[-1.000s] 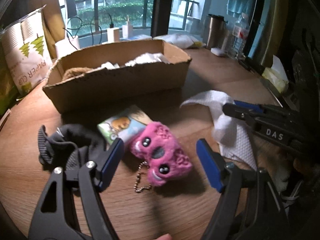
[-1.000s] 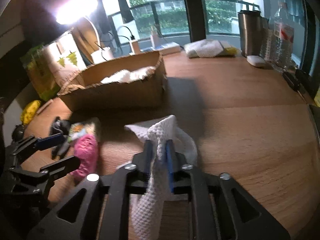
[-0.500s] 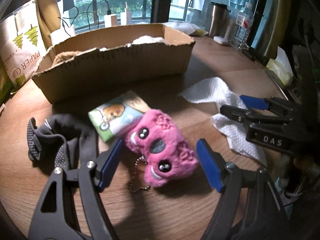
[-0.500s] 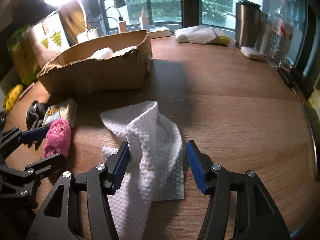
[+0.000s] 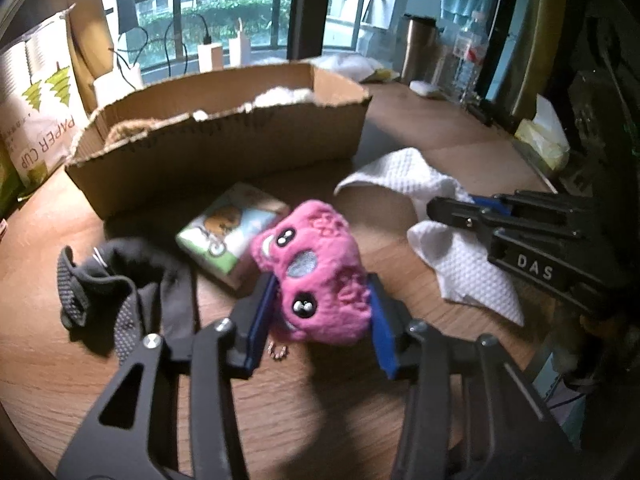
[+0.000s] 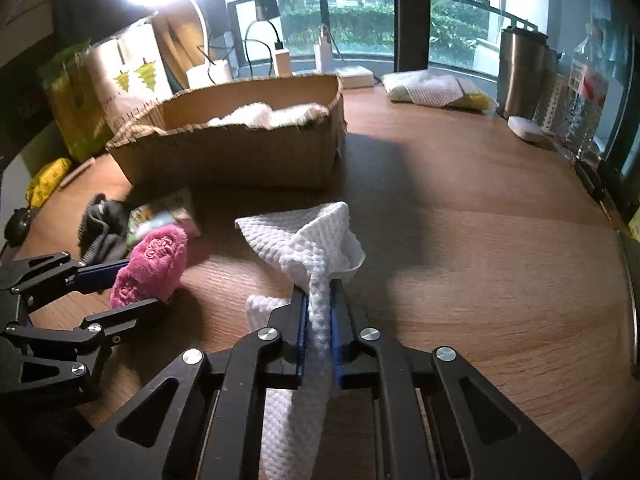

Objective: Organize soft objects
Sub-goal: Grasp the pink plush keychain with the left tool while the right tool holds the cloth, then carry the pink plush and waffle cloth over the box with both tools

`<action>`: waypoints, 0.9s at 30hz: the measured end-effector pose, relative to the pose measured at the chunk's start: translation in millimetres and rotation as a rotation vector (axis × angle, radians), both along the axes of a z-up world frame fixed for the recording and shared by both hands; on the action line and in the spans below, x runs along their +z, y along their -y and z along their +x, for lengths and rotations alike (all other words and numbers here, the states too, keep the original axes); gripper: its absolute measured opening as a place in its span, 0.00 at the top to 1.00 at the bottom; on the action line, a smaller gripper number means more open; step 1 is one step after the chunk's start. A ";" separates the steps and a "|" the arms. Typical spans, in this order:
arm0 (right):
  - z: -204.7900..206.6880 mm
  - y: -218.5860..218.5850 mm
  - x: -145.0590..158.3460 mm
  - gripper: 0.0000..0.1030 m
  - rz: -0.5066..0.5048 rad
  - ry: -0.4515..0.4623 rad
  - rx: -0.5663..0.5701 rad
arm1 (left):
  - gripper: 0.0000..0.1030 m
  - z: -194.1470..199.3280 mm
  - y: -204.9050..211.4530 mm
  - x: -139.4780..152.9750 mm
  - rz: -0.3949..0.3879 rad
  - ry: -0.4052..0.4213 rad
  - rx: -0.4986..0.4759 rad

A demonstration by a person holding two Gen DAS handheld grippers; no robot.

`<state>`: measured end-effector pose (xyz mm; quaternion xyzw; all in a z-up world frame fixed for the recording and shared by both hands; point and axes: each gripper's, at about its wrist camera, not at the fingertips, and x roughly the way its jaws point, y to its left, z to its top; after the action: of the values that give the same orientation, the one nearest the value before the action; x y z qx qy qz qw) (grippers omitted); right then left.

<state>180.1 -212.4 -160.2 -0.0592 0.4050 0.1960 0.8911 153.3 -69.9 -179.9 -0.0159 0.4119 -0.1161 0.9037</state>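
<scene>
A pink plush toy (image 5: 316, 256) with button eyes and a bead chain lies on the wooden table. My left gripper (image 5: 320, 286) has its jaws closing around the toy, and both blue pads press its sides. In the right wrist view the same toy (image 6: 152, 264) sits between the left gripper (image 6: 140, 284) fingers. My right gripper (image 6: 319, 292) is shut on a bunched fold of the white waffle towel (image 6: 304, 236), whose rest drapes on the table. The open cardboard box (image 5: 224, 148) behind holds white and brown soft items.
A black sock (image 5: 120, 284) and a small tissue pack (image 5: 228, 232) lie left of the toy. A paper-cup bag (image 5: 40, 108) stands beside the box. A metal tumbler (image 6: 520, 72), a water bottle (image 6: 580, 92) and chargers stand along the window.
The left jaws closed in from wide apart until they touch the pink toy. The right jaws opened over the towel half a second ago and have shut again on a fold.
</scene>
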 end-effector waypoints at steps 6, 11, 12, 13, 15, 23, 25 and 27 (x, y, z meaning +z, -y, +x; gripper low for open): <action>-4.6 -5.0 21.7 0.89 0.015 0.048 0.012 | 0.56 -7.6 -10.0 20.1 -0.022 0.045 0.011; -7.3 -11.5 39.2 0.90 0.024 0.083 0.028 | 0.56 -11.6 -18.6 34.0 -0.036 0.082 0.027; -7.5 -13.4 42.9 0.90 0.026 0.089 0.032 | 0.56 -12.5 -21.0 36.9 -0.038 0.091 0.032; -7.8 -15.4 45.3 0.89 0.027 0.093 0.036 | 0.56 -13.2 -23.1 39.5 -0.042 0.098 0.036; -8.7 -19.6 50.5 0.89 0.026 0.104 0.047 | 0.56 -13.8 -26.7 43.7 -0.046 0.108 0.043; -7.7 -36.5 65.7 0.89 0.027 0.126 0.087 | 0.56 -14.1 -50.5 59.4 -0.082 0.148 0.081; -6.5 -41.0 69.3 0.89 0.024 0.132 0.096 | 0.56 -13.2 -55.1 63.4 -0.086 0.160 0.091; -5.4 -45.1 72.9 0.89 0.024 0.138 0.105 | 0.56 -12.5 -60.9 67.0 -0.090 0.173 0.104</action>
<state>174.7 -167.3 -87.3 -0.0828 0.3366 0.2429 0.9060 140.8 -9.0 -112.9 -0.0679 0.3254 -0.0884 0.9390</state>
